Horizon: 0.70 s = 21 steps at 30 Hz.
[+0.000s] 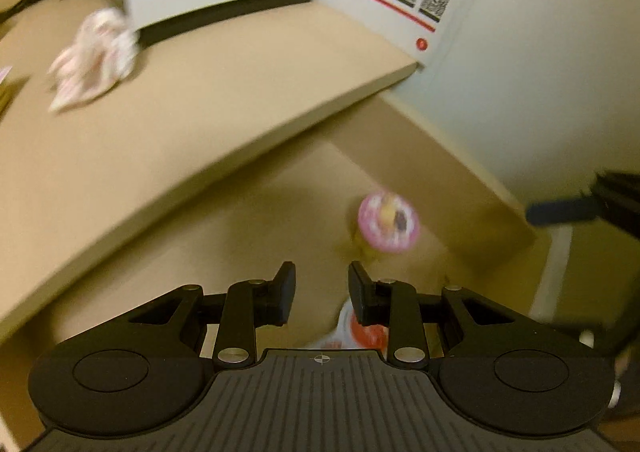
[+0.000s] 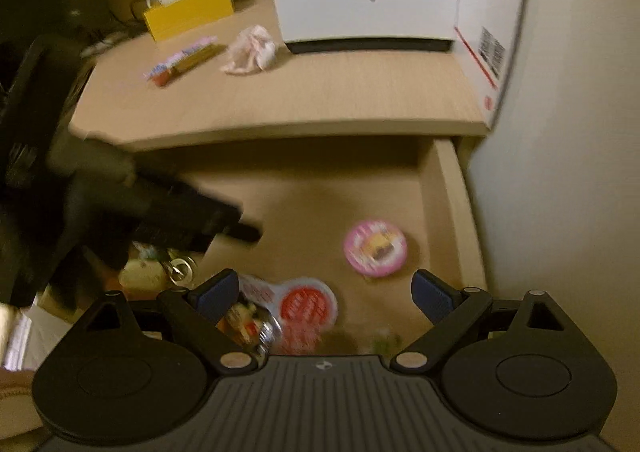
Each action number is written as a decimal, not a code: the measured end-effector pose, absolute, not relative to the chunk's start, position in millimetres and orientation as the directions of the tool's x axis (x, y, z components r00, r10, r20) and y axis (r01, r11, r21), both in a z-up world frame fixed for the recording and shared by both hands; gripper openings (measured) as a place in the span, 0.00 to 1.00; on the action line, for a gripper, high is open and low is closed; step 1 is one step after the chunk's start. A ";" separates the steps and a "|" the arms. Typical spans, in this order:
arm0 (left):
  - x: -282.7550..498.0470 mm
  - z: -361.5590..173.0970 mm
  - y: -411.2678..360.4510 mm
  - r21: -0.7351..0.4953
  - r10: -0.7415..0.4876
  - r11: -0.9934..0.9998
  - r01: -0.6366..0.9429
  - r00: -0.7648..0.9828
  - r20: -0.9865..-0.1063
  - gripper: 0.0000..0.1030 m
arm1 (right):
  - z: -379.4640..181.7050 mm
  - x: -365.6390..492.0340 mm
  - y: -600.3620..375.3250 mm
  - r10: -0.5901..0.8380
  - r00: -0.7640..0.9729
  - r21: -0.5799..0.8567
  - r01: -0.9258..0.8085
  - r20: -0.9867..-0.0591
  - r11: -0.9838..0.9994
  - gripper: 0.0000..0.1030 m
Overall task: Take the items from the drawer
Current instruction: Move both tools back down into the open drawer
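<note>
Inside drawer, round pink tub lies lid-up.

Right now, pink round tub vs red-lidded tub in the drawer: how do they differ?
Lid colour: the pink round tub has a pink lid with a picture, the red-lidded tub a red centre with a white rim. Position: the pink one lies further back, alone; the red-lidded one lies near the front, next to other packets. Both lie inside the open drawer, untouched by either tool.

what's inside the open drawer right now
In the drawer: a round pink container, a red-lidded white cup, a printed packet and a yellowish item with a metal ring. The left gripper covers the drawer's left part.
</note>
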<state>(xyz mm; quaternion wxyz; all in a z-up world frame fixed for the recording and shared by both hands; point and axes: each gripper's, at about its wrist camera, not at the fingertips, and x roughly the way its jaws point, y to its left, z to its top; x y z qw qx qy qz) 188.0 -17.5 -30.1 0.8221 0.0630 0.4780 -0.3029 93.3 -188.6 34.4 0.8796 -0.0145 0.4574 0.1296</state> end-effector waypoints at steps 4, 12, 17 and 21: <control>192.3 -30.0 -37.2 -0.194 -0.451 0.790 0.581 0.338 -0.826 0.31 | 26.4 93.1 -193.0 0.147 0.534 0.050 -0.192 -0.832 0.980 0.91; 183.8 -46.2 -24.3 -0.129 -0.359 0.752 0.646 0.237 -0.903 0.31 | 21.7 99.7 -200.1 0.106 0.535 0.040 -0.133 -0.838 0.990 0.91; 177.8 -56.7 -6.2 -0.189 -0.334 0.751 0.633 0.116 -0.936 0.31 | 19.3 102.7 -201.0 0.101 0.530 0.044 -0.120 -0.842 0.992 0.91; 172.5 -71.1 2.4 -0.251 -0.328 0.779 0.574 0.032 -0.944 0.31 | 17.2 104.8 -200.4 0.099 0.520 0.044 -0.117 -0.848 0.992 0.91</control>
